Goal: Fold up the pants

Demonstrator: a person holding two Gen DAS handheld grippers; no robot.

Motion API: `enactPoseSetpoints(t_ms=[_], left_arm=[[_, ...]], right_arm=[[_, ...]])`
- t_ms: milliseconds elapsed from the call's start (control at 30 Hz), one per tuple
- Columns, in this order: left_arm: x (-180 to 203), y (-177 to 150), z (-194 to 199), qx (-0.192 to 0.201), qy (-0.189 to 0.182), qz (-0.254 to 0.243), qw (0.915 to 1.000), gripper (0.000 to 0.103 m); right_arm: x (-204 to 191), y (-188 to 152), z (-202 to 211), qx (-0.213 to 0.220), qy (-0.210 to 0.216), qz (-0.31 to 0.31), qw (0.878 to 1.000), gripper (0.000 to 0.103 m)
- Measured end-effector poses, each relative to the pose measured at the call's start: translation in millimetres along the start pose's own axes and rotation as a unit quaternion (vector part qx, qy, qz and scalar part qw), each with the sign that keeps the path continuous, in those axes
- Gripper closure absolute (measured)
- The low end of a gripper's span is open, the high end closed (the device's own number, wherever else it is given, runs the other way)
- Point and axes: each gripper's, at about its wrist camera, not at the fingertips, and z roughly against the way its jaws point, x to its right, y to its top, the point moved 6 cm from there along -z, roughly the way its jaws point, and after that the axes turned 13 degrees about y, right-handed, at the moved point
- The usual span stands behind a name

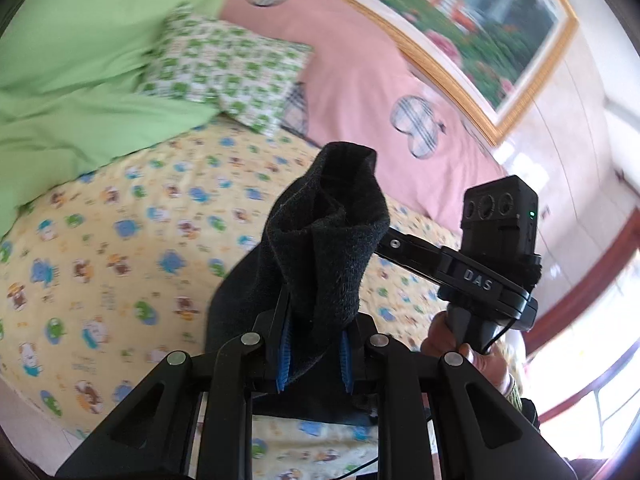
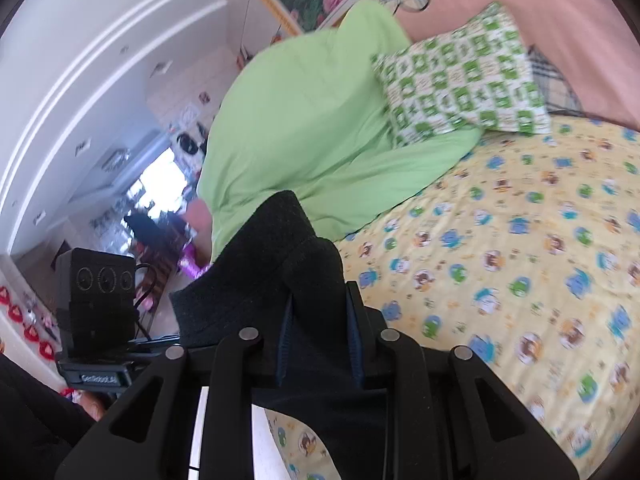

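The dark, near-black pants (image 1: 324, 236) are lifted above the bed. In the left wrist view my left gripper (image 1: 314, 354) is shut on a bunched edge of the fabric, which sticks up past the blue pads (image 1: 285, 354). In the right wrist view my right gripper (image 2: 320, 344) is shut on another bunched part of the pants (image 2: 280, 272), which covers the fingertips. The right gripper's body with its camera (image 1: 496, 232) shows at the right of the left wrist view; the left gripper's body (image 2: 96, 300) shows at the lower left of the right wrist view.
The bed has a yellow cartoon-print sheet (image 1: 120, 240). A green duvet (image 2: 304, 128) and a green-and-white pillow (image 2: 464, 84) lie at its head, against a pink headboard cover (image 1: 360, 80). A framed picture (image 1: 480, 20) hangs above.
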Motion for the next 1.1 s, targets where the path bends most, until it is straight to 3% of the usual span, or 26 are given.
enactPoseSetpoints(t_ms=[233,467,1100], left_arm=[[68.0,-23.3,-10.9,-0.022,-0.026,-0.062,0.9975,0.084],[111.8,-52.3,-27.6,-0.054,-0.046,-0.1,0.9925,0.084],[180.4,-109.0,-76.5,-0.116,-0.06,-0.179,0.975,0.084]], right_arm=[[10.7,-19.4,65.0,0.057,-0.013,-0.023,0.998,0.079],[23.5,-48.2,112.2,0.096,-0.03,-0.046,0.994,0.08],[58.8,-117.0,190.5,0.158,-0.067,-0.109,0.979,0.08]])
